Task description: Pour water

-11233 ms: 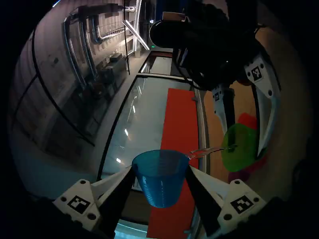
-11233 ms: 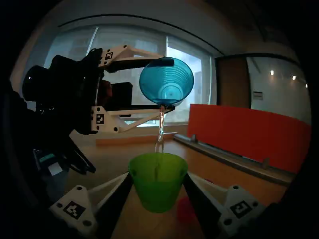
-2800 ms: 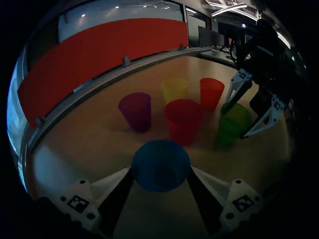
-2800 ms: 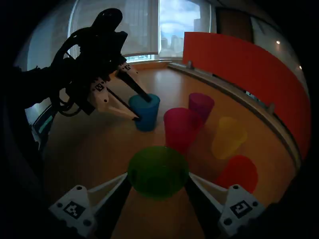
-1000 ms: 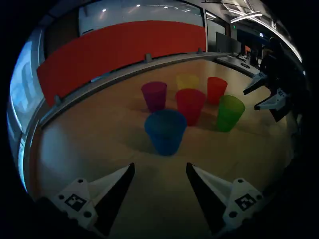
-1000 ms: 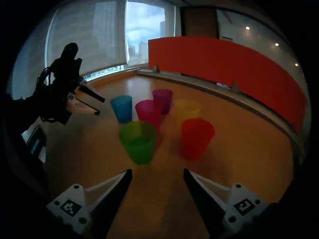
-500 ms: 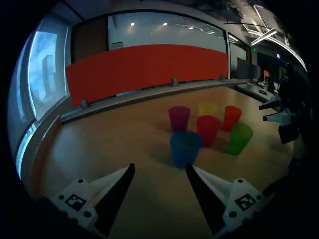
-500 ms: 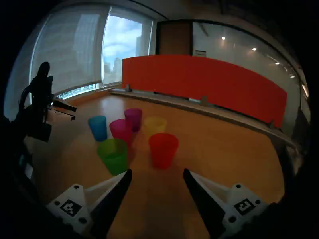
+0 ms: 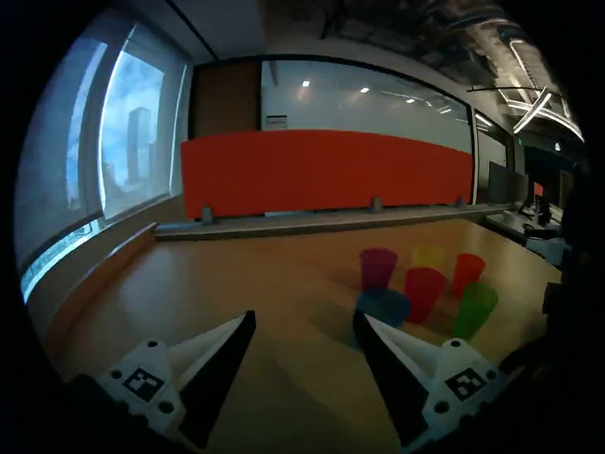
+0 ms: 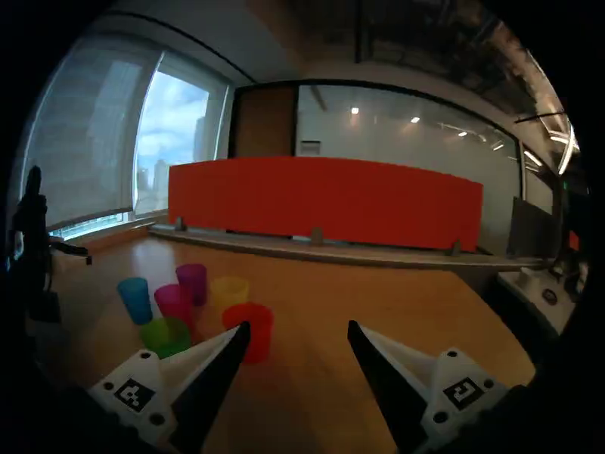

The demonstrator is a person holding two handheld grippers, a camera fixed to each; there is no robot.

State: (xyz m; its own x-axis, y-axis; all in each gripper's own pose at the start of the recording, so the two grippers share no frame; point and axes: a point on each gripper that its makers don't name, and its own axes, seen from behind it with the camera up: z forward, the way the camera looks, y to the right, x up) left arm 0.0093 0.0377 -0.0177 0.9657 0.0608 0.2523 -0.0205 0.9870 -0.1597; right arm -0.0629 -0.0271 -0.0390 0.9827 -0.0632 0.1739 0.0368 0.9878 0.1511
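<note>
Left gripper view: blue cup (image 9: 386,305) just beyond spread fingers (image 9: 215,352), apparently not touching.

Wooden table (image 9: 227,280) bears six coloured cups (image 9: 423,291), apparently all upright

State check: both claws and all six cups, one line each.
Left claw: open, empty.
Right claw: open, empty.
Blue cup: upright, ungripped.
Green cup: upright, ungripped; fill level unreadable.
Pink cup: upright.
Purple cup: upright.
Yellow cup: upright.
Red cup: upright.
</note>
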